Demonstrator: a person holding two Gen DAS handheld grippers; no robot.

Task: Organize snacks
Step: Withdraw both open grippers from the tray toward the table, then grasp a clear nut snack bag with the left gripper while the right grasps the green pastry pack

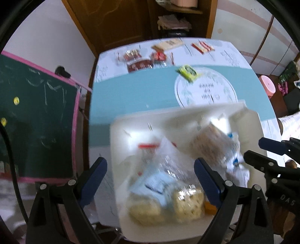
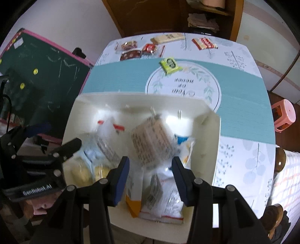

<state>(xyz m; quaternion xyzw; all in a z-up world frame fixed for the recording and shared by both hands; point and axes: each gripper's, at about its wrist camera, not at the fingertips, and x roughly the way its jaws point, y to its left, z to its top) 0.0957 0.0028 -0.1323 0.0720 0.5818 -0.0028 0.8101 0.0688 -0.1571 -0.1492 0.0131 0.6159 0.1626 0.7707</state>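
White box (image 2: 215, 131) near table edge (image 2: 270, 169)

A green chalkboard (image 2: 46, 75) stands left of the table (image 2: 121, 78); a pink stool (image 2: 284, 114) right; a wooden shelf (image 2: 210, 16) behind.

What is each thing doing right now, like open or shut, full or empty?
White box: open on top, snack packets inside.
Left gripper: fingers apart over the box, holding nothing.
Right gripper: fingers apart over the packets, holding nothing.
Green packet: flat on the table, outside the box.
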